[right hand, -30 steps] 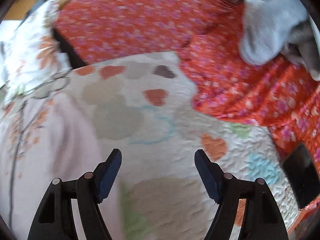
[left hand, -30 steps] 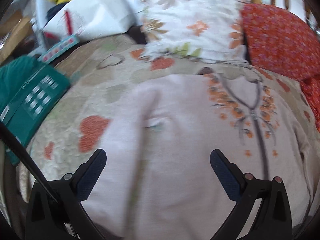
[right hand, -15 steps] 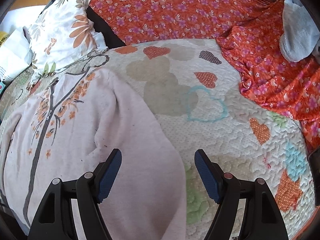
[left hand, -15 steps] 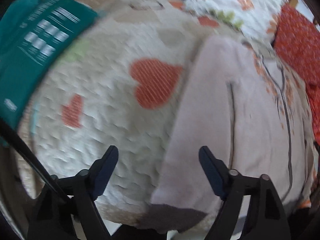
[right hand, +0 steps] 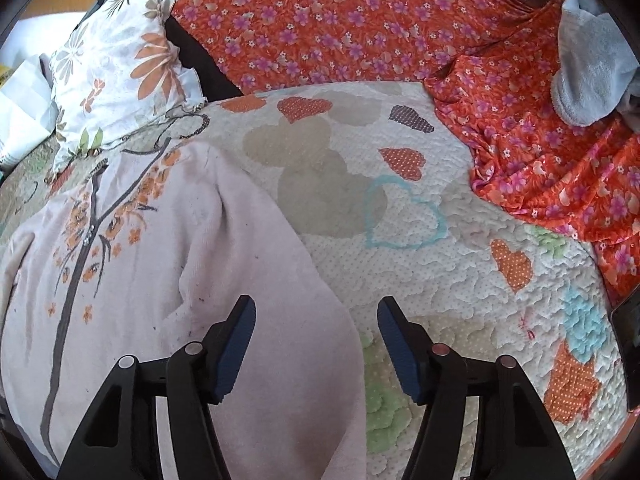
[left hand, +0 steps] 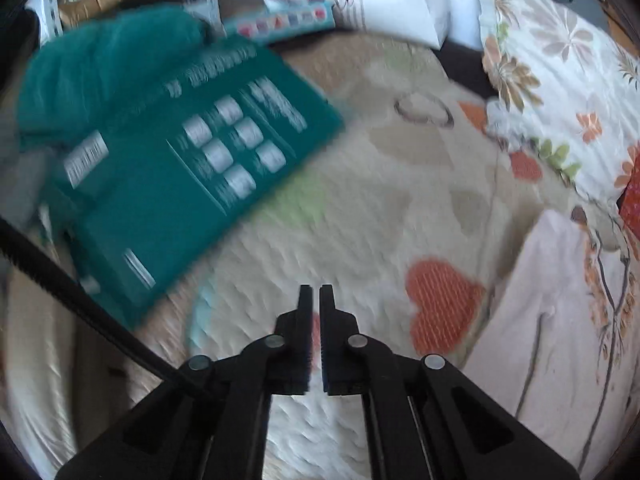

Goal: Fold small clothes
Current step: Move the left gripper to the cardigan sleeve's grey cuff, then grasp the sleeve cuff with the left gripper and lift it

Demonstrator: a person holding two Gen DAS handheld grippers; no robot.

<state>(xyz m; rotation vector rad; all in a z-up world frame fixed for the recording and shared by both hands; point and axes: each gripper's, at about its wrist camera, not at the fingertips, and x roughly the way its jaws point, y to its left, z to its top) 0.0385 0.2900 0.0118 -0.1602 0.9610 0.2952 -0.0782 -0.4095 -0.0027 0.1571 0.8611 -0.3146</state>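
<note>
Teal box (left hand: 180,156) is seen at far left on the heart-print quilt (left hand: 360,216). Left gripper (left hand: 315,294) is pressed together over bare quilt, nothing clamped. Pale pink garment (right hand: 160,280) with an orange tree print is laid flat on the quilt, floral pillow (right hand: 120,68) beyond it. Right gripper (right hand: 316,312) is closing, apart over the garment's right edge, cloth not pinched. Orange floral fabric (right hand: 520,120) is bunched at right.
</note>
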